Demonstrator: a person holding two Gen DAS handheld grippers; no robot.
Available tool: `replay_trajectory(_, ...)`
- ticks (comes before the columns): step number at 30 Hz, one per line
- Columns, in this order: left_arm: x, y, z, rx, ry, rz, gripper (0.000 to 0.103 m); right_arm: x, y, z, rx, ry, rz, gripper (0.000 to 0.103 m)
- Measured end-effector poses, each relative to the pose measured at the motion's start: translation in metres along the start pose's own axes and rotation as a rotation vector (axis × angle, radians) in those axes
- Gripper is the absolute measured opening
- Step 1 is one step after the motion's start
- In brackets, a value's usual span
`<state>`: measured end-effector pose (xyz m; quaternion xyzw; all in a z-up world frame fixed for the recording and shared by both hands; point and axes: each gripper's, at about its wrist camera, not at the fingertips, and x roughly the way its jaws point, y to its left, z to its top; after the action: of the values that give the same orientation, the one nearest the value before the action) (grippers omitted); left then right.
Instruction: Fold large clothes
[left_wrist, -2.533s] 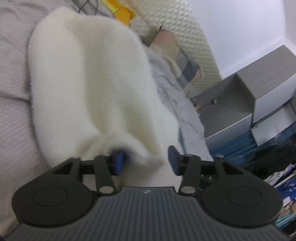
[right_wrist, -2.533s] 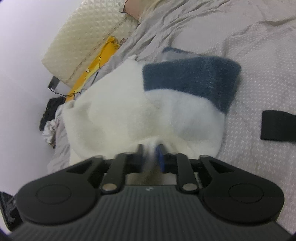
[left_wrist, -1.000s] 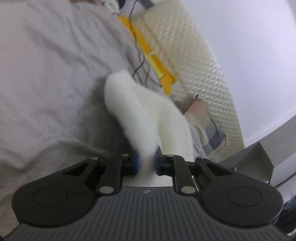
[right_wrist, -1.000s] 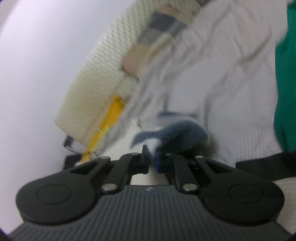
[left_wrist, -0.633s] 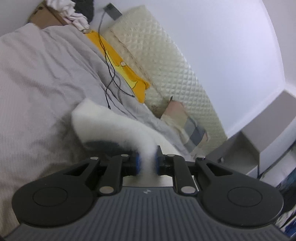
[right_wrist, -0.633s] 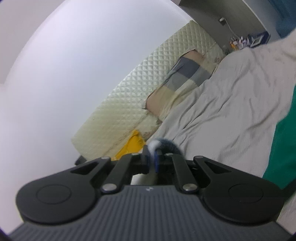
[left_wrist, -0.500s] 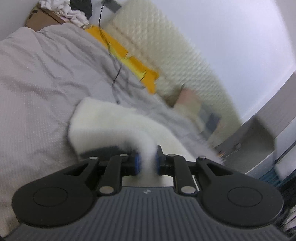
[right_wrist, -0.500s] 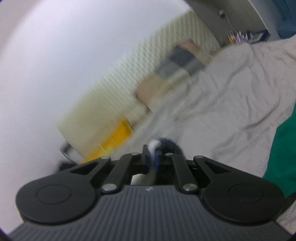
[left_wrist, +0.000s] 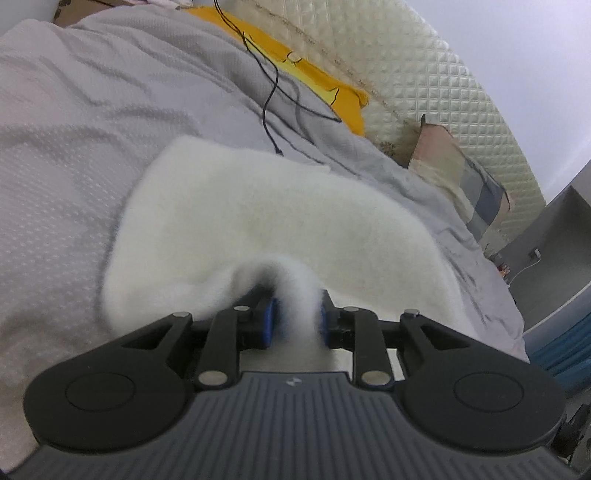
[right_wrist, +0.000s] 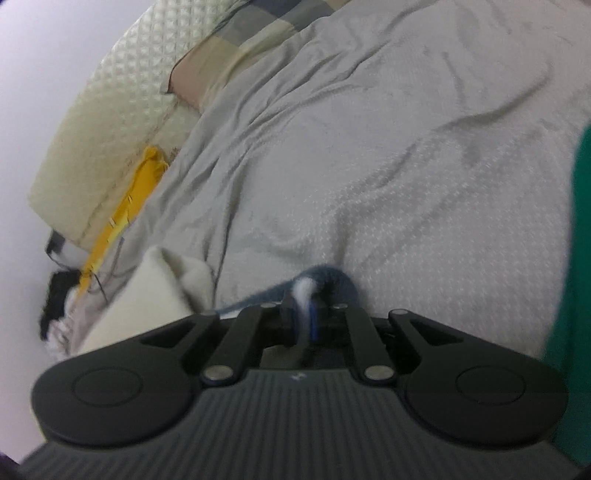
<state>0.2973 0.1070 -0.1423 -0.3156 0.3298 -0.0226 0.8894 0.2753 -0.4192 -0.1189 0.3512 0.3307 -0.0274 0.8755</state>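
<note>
A fluffy white garment (left_wrist: 266, 218) with a dark blue part (right_wrist: 332, 282) lies on the grey bed cover (left_wrist: 74, 122). My left gripper (left_wrist: 295, 321) is shut on a white fold of it, with the cloth spreading out ahead onto the bed. My right gripper (right_wrist: 303, 314) is shut on a thin pinch of white and blue cloth low over the cover. A white part of the garment (right_wrist: 155, 291) shows at the left of the right wrist view.
A quilted cream headboard (left_wrist: 424, 81), a yellow cloth (left_wrist: 314, 85), a black cable (left_wrist: 273, 85) and a checked pillow (left_wrist: 458, 177) lie at the bed's head. A green cloth (right_wrist: 576, 258) is at the right. Grey cabinets (left_wrist: 554, 240) stand beside the bed.
Both grippers, shut on the garment, lifted it off the bed and have swung it back down. The white cloth now spreads on the cover before the left gripper.
</note>
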Motion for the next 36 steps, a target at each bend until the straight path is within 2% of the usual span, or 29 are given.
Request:
replay_trajectory(6,0.005,0.002,0.000,-0.035,-0.005,-0.016,0.029,-0.002,-0.001,-0.001,0.043,0.001,0.008,0.012)
replay_trajectory(8,-0.004,0.001,0.001,-0.055,-0.010,-0.028,0.033,-0.006,0.000,0.000,0.052,0.000,0.010,0.012)
replay_trajectory(9,-0.009,0.000,0.001,-0.061,-0.013,-0.038,0.041,-0.008,0.002,0.001,0.058,-0.003,0.011,0.014)
replay_trajectory(10,-0.015,-0.001,0.001,-0.064,-0.016,-0.052,0.052,-0.014,0.003,0.000,0.068,-0.006,0.017,0.017)
replay_trajectory(11,-0.024,-0.003,-0.001,-0.064,-0.021,-0.072,0.058,-0.018,0.003,0.000,0.080,-0.009,0.025,0.019)
replay_trajectory(12,-0.034,-0.006,-0.004,-0.055,-0.033,-0.079,0.066,-0.025,0.004,-0.002,0.096,-0.016,0.037,0.030)
replay_trajectory(13,-0.047,-0.010,-0.008,-0.033,-0.052,-0.072,0.073,-0.030,0.004,-0.004,0.110,-0.023,0.051,0.046)
replay_trajectory(15,-0.071,-0.017,-0.017,-0.005,-0.088,-0.052,0.082,-0.046,0.007,-0.011,0.126,-0.046,0.072,0.063)
replay_trajectory(18,-0.101,-0.021,-0.028,0.021,-0.124,-0.034,0.083,-0.069,0.015,-0.026,0.117,-0.077,0.069,0.070)
replay_trajectory(21,-0.128,-0.027,-0.038,0.048,-0.158,-0.016,0.083,-0.089,0.025,-0.041,0.084,-0.097,0.066,0.071)
replay_trajectory(23,-0.142,-0.028,-0.047,0.042,-0.164,-0.037,0.083,-0.102,0.034,-0.050,0.029,-0.118,0.050,0.071)
replay_trajectory(26,-0.155,-0.030,-0.066,0.026,-0.125,-0.065,0.083,-0.116,0.038,-0.068,0.022,-0.108,0.107,0.071)
replay_trajectory(29,-0.153,-0.031,-0.084,-0.006,-0.046,-0.096,0.083,-0.119,0.037,-0.089,0.033,-0.049,0.150,0.072)
replay_trajectory(34,-0.135,-0.036,-0.102,-0.024,0.068,-0.127,0.083,-0.102,0.041,-0.106,0.048,0.061,0.182,0.072)
replay_trajectory(36,-0.121,-0.032,-0.109,-0.067,0.128,-0.150,0.083,-0.092,0.043,-0.110,0.048,0.089,0.181,0.072)
